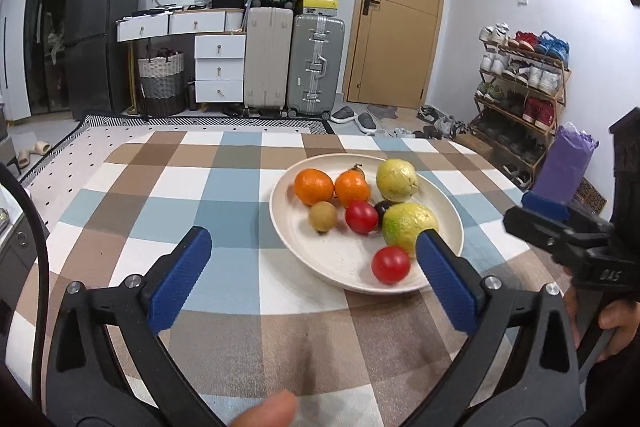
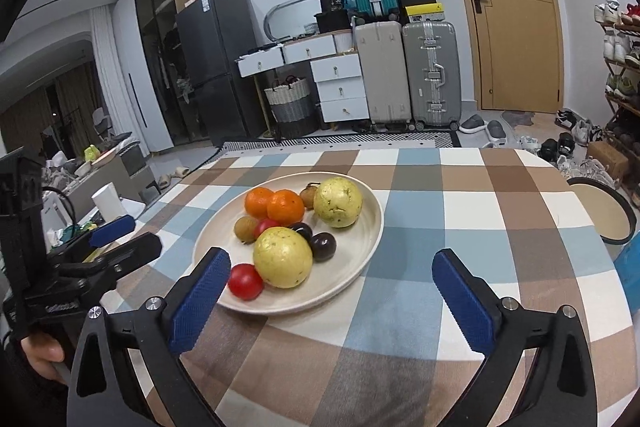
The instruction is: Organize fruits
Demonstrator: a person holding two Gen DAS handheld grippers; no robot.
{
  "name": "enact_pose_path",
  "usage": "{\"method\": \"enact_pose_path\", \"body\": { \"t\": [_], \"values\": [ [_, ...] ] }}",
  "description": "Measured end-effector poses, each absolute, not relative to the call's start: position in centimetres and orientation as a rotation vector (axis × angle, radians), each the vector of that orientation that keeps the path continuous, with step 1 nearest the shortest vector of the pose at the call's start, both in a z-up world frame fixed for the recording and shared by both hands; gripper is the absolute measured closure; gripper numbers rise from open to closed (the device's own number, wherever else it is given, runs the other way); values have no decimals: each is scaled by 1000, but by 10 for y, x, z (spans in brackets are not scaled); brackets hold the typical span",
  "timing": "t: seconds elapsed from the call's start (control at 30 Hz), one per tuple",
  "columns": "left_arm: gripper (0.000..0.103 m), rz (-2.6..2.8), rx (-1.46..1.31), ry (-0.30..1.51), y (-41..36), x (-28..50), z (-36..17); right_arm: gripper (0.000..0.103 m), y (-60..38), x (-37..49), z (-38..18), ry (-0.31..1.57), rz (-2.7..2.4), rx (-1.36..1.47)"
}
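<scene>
Fruit fills a cream plate [image 1: 448,223] at centre right of the left wrist view, on a checked tablecloth [image 1: 200,195]: two oranges [image 1: 314,186] at the back, two yellow-green guavas [image 1: 396,180], two red tomatoes [image 1: 391,264], a brown longan [image 1: 322,216] and dark plums [image 2: 323,246]. The left gripper [image 1: 312,251] stands spread wide with nothing between its blue pads, its right pad overlapping the plate's near edge. The right gripper [image 2: 332,271] also gapes empty, its left pad just beside the near tomato.
</scene>
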State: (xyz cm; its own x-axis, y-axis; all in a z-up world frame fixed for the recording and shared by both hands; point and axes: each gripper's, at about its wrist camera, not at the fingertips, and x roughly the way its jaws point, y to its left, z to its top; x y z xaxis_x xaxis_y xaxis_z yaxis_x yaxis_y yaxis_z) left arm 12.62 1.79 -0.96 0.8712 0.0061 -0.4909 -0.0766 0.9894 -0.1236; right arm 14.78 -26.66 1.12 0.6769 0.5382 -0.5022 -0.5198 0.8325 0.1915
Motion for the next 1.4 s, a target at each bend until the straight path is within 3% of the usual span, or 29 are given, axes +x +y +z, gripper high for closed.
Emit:
{"method": "enact_pose_path", "body": {
  "t": [0.47,1.4],
  "values": [
    [1,38,-105,468,0,87,2,0,-265,123,18,503,610,-32],
    [1,41,-126,486,6,88,3,0,-263,122,18,497,617,-40]
  ]
}}
